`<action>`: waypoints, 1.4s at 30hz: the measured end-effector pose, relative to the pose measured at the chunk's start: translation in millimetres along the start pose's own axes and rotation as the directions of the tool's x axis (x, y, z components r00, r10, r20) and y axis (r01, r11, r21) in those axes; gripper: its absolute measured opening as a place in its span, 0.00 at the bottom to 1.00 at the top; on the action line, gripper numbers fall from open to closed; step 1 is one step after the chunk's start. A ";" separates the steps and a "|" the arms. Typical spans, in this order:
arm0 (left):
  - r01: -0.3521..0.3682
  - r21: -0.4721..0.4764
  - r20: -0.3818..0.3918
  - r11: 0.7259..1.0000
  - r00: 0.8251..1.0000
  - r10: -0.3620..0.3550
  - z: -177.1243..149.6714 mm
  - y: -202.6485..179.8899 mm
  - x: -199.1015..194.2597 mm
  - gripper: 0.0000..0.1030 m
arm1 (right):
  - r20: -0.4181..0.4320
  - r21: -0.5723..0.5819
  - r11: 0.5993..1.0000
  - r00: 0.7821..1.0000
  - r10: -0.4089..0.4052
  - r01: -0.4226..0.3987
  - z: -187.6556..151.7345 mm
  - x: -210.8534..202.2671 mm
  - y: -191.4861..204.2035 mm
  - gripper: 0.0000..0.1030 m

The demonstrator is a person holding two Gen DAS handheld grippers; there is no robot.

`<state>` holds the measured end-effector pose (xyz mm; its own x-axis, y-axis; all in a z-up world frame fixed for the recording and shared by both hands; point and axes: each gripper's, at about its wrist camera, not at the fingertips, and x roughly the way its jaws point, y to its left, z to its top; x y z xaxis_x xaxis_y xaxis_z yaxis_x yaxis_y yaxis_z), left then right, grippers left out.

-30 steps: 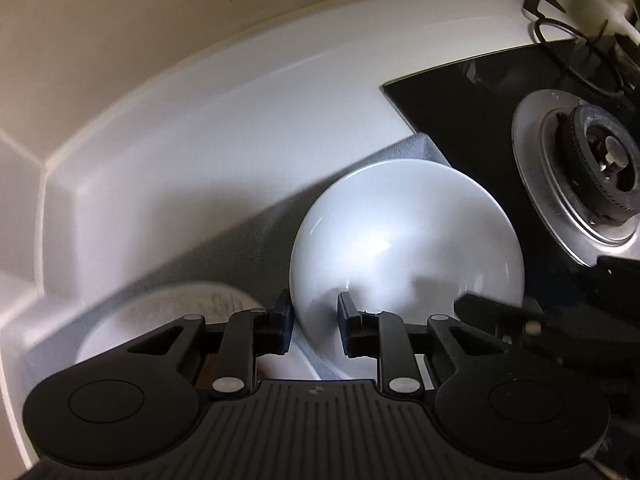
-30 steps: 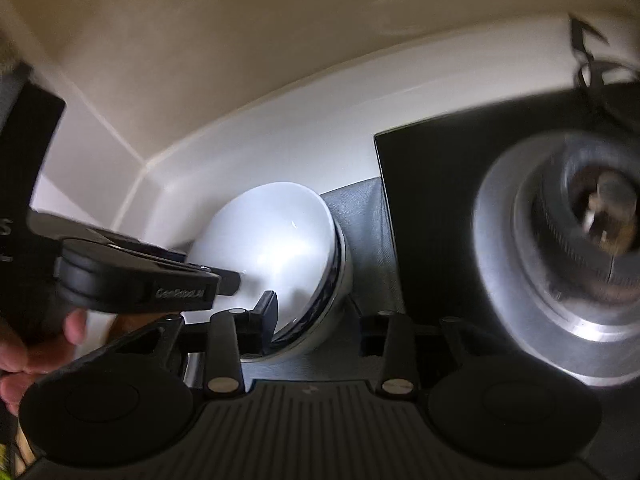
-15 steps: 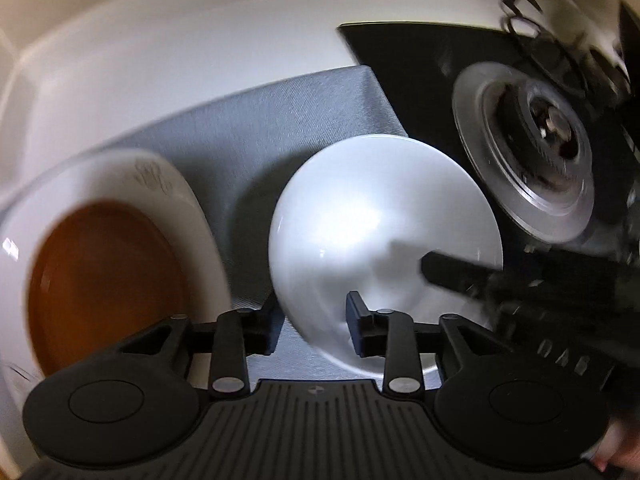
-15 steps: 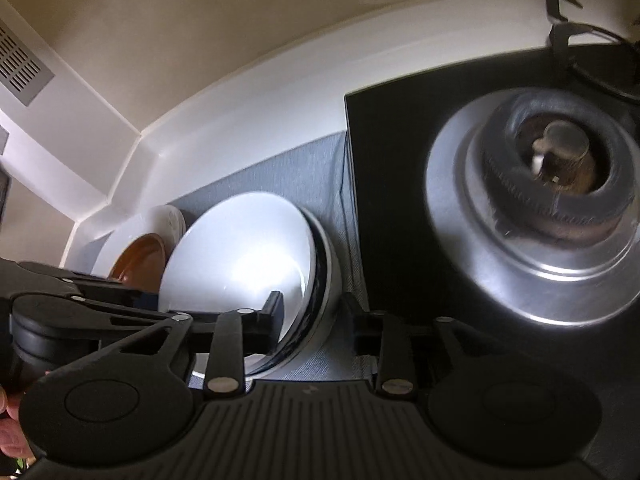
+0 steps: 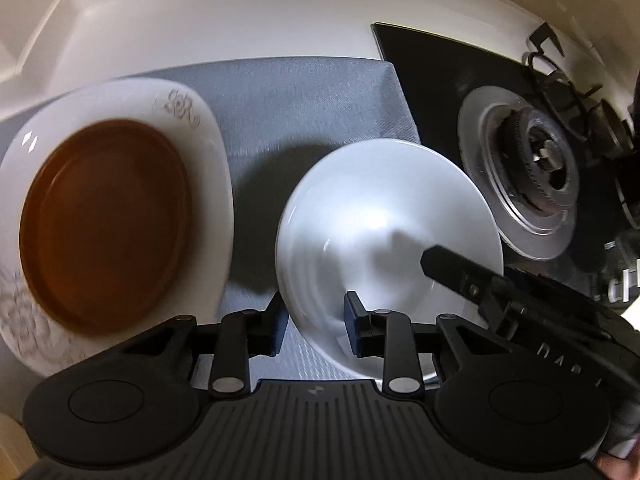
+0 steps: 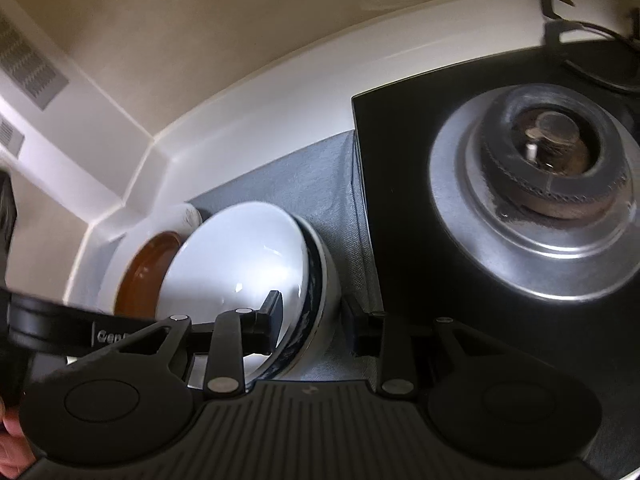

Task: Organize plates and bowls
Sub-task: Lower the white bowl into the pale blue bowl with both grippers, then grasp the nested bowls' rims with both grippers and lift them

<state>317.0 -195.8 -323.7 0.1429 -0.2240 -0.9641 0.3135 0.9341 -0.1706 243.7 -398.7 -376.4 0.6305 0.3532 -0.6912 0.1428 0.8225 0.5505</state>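
Home kitchen, gas hob burner (image 6: 548, 168), white counter (image 5: 224, 28), crockery on grey mat (image 5: 304, 100)

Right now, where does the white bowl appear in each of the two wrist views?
Left wrist: the white bowl is centre-right, just beyond the tongs, right of the brown plate.
Right wrist: the white bowl is lower left of centre, partly hiding the brown plate.
Shared landmark: the stove burner, right of the bowl.
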 end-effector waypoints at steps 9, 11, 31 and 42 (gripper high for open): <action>0.013 -0.154 0.063 0.988 0.998 -0.003 -22.9 30.1 -55.2 0.31 | 0.003 -0.112 0.991 0.997 0.074 -0.073 11.5 -18.9 49.4 0.34; 0.014 -0.182 0.078 0.983 0.997 0.000 -28.2 44.4 -70.7 0.31 | -0.007 -0.153 0.984 0.996 0.091 -0.091 13.1 -18.8 67.7 0.34; -0.063 -0.525 0.184 0.849 0.965 0.186 -143.6 228.1 -207.3 0.32 | -0.359 -0.460 0.755 0.876 0.323 -0.467 -25.3 20.2 302.3 0.35; -0.055 -0.640 0.127 0.767 0.976 0.176 -216.0 277.8 -213.8 0.31 | -0.512 -0.509 0.660 0.811 0.284 -0.552 -85.0 28.9 358.3 0.36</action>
<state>170.8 171.7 -209.0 0.3137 -0.0896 -0.9453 -0.3680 0.9063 -0.2080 248.2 -55.9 -238.9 0.1615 0.7478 -0.6440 -0.6422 0.5752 0.5067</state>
